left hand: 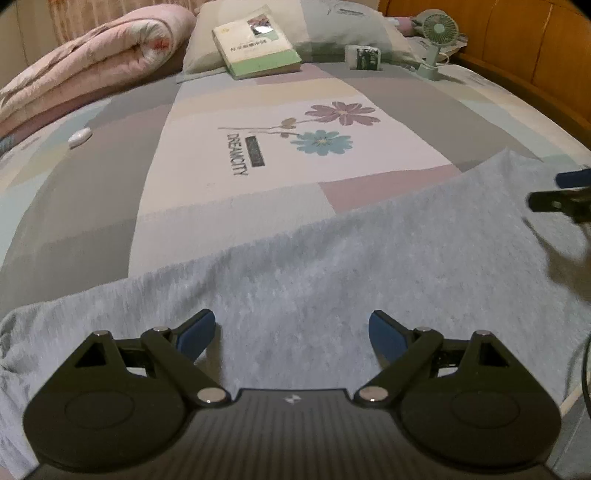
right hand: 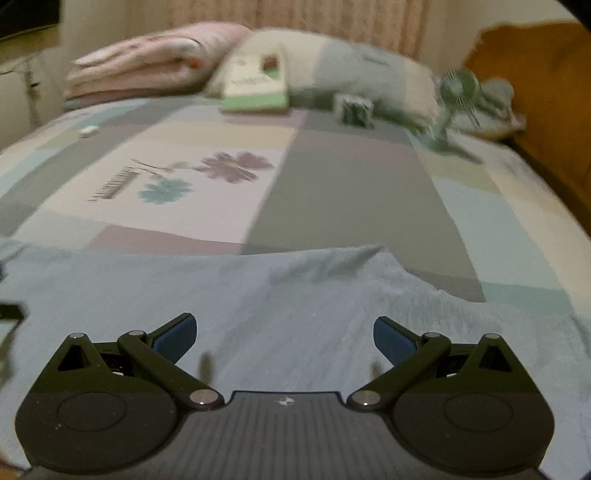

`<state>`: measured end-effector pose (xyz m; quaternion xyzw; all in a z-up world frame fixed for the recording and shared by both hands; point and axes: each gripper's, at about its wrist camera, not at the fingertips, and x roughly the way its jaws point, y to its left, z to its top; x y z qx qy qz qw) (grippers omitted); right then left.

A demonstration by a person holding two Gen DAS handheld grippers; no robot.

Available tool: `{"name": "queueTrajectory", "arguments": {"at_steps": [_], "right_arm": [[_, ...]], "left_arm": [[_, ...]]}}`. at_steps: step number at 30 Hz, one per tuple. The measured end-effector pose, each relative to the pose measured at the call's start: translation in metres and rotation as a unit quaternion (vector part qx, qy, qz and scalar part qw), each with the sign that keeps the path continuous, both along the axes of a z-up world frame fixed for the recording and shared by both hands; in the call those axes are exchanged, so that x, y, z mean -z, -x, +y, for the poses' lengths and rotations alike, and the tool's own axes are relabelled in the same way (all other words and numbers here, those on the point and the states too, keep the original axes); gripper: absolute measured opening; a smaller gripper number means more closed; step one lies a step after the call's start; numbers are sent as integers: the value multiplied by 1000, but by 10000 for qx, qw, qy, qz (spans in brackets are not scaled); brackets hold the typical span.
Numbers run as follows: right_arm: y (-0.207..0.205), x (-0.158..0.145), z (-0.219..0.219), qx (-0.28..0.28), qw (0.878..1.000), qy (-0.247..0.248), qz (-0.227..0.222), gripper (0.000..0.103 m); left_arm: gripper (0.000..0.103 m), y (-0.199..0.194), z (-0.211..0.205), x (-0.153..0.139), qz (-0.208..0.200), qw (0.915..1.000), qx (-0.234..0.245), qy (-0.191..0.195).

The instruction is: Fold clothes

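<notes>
bed: patchwork flower sheet, pillow and wooden headboard at far end
garment: grey, flat at near edge, long axis probably crosswise
left gripper: wide open, empty
right gripper: wide open, empty

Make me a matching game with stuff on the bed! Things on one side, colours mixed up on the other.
Things:
1. Book
2. Rolled quilt
3. Spread-out garment
4. Claw pads

Colours:
A. pink
B. dark blue
C. pale grey-blue
D. white with a green edge

Pairs: 1-D, 2-A, 3-C, 4-B
</notes>
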<state>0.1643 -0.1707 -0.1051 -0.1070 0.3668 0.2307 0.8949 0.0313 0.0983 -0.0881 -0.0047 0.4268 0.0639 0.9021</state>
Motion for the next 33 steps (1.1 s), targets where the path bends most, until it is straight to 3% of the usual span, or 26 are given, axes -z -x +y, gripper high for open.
{"name": "queueTrajectory", "arguments": {"at_steps": [4, 13, 19, 24, 28, 33], "right_arm": [[-11, 22, -4, 50, 9997, 41, 222, 103], [39, -4, -58, -90, 9997, 242, -17, 103], [43, 17, -123, 545, 9972, -215, 471, 103], [57, 12, -146, 662, 9968, -182, 398, 103], [44, 0, -152, 709, 9972, -151, 175, 103], [-3, 8, -173, 1213, 9920, -130, 312, 103]], "left_arm": [[91, 1, 4, 3, -21, 10000, -18, 81], [93, 1, -2, 3, -7, 10000, 22, -62], [93, 2, 1, 2, 23, 10000, -27, -40], [93, 3, -1, -3, 13, 9998, -41, -184], [93, -2, -8, -7, -9, 9996, 49, -294], [93, -5, -16, -6, 54, 9992, 143, -382]]}}
